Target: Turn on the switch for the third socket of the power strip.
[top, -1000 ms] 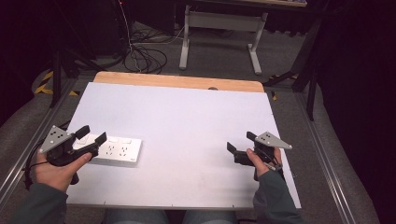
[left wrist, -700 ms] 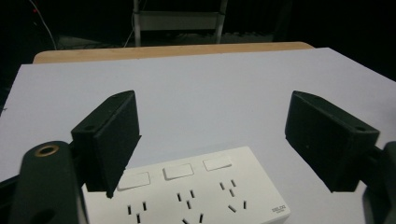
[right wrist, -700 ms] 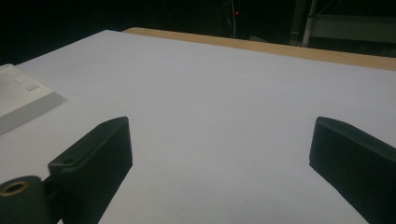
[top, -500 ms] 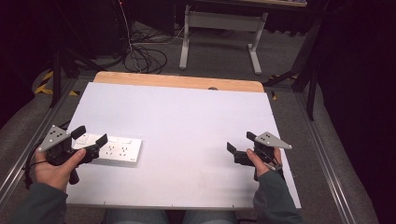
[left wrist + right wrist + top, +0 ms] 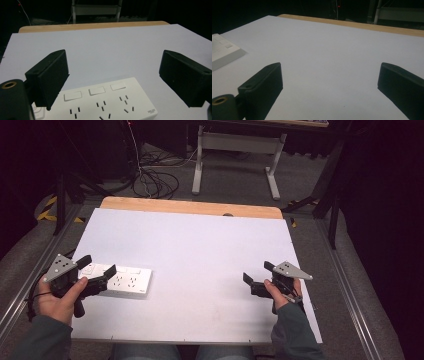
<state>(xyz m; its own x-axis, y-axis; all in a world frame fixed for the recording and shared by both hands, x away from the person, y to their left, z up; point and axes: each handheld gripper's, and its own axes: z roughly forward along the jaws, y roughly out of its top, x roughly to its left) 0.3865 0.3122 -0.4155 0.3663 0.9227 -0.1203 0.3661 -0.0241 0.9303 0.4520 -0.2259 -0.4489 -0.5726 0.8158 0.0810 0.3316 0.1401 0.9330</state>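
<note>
**On the desk's left edge: power strip between the opened left claw's jaws**

High view: white power strip (image 5: 120, 279) lay flat on the white desk (image 5: 200, 250), near the left front corner, long side running left-right. Left claw (image 5: 98, 272) sat at the strip's left end, jaws apart, one on the far side of the strip and one on the near side; its jaws had just been opening, with the strip's end between them and no pad visibly pressing on it. Left hand (image 5: 60, 297) wrapped the handle. Right claw (image 5: 256, 275) was well apart from the strip, over bare desk near the right front, jaws spread, holding nothing. Right hand (image 5: 282, 292) behind it. Wooden strip (image 5: 190, 207) ran along the desk's far edge.

Left gripper view: both black jaws stood wide, strip (image 5: 105, 101) low in the gap, three rocker switches and three socket groups face up. Gap visible between the right jaw and the strip; at the left jaw contact couldn't be judged.

Right gripper view: jaws wide open over bare desk (image 5: 324, 57), nothing between them. Strip's end (image 5: 223, 51) showed at far left, well off.
</note>
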